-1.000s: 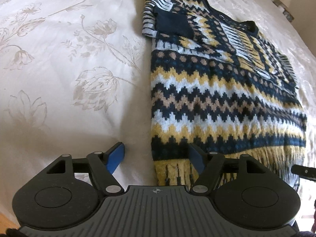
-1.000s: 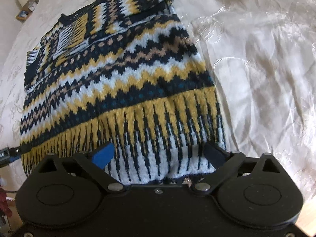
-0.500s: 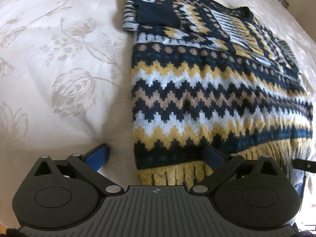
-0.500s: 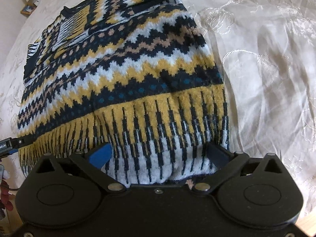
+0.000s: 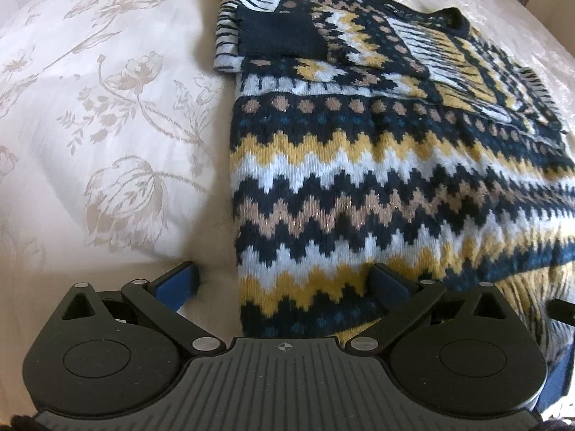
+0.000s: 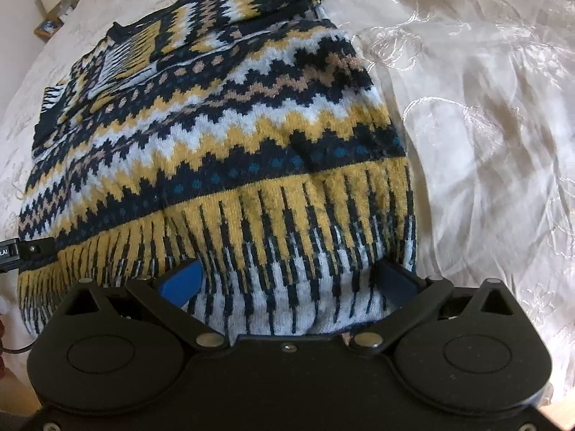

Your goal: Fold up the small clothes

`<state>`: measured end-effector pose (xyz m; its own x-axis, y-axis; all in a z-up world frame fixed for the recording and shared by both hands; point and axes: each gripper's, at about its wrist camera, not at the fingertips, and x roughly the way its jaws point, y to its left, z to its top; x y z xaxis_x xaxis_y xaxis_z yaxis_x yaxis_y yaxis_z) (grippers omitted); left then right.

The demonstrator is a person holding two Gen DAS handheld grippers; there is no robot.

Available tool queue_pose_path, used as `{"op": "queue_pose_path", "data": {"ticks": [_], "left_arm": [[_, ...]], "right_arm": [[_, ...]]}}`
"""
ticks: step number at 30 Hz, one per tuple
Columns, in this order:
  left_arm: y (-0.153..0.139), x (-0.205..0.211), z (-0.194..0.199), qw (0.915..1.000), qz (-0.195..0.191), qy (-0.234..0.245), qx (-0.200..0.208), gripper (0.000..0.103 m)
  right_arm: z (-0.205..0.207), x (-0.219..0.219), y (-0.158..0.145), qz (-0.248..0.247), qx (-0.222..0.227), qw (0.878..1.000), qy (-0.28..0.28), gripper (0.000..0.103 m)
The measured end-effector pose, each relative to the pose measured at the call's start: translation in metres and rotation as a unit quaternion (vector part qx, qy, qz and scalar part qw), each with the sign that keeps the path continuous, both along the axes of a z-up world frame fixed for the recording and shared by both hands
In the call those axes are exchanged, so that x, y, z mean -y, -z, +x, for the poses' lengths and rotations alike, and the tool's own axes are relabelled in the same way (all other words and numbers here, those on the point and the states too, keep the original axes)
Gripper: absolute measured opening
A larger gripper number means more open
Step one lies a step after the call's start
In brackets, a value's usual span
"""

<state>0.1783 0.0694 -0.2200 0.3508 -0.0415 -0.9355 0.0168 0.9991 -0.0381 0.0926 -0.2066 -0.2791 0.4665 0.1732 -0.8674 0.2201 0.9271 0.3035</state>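
Both tongs stand spread at the near hem, the left gripper (image 5: 284,283) straddling the fuzzy zigzag-knit sweater (image 5: 377,165) at its corner, the right gripper (image 6: 287,280) astride its ribbed fringe-patterned band, sleeves folded across the chest farther off on a glossy floral-embroidered bedspread (image 5: 107,107).

A bed (image 5: 107,125) carries everything, covered in a cream bedspread with a pale woven flower pattern; in the right wrist view the cloth is glossy and creased. Lying flat directly on it is a knitted sweater (image 5: 377,179) in navy, yellow, white and tan zigzag bands, its sleeves folded across the chest at the far end.
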Motion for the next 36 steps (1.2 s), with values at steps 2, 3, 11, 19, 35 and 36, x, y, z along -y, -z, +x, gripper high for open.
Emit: {"op": "queue_pose_path", "data": {"ticks": [2,3,11,19,35,36], "left_arm": [[0.001,0.002,0.004,0.9999,0.007,-0.001,-0.011,0.103],[0.002,0.002,0.007,0.9998,0.010,-0.004,-0.016,0.103],[0.001,0.005,0.010,0.9998,0.014,-0.014,-0.005,0.103],[-0.020,-0.006,-0.017,0.9991,-0.004,-0.041,-0.004,0.090],[-0.025,-0.001,-0.121,0.9935,-0.073,-0.085,-0.021,0.074],[-0.024,0.001,-0.127,0.9934,-0.074,-0.084,-0.021,0.074]], "right_arm": [[0.001,-0.002,0.000,-0.004,-0.001,1.000,0.005,0.103],[0.001,-0.003,0.000,-0.005,-0.002,1.000,0.007,0.103],[0.003,-0.001,0.001,-0.001,0.003,1.000,-0.005,0.103],[-0.003,0.015,-0.002,0.036,0.006,0.998,-0.044,0.103],[-0.036,0.033,-0.012,0.064,0.017,0.991,-0.119,0.100],[-0.039,0.035,-0.012,0.067,0.017,0.990,-0.120,0.098]]}}
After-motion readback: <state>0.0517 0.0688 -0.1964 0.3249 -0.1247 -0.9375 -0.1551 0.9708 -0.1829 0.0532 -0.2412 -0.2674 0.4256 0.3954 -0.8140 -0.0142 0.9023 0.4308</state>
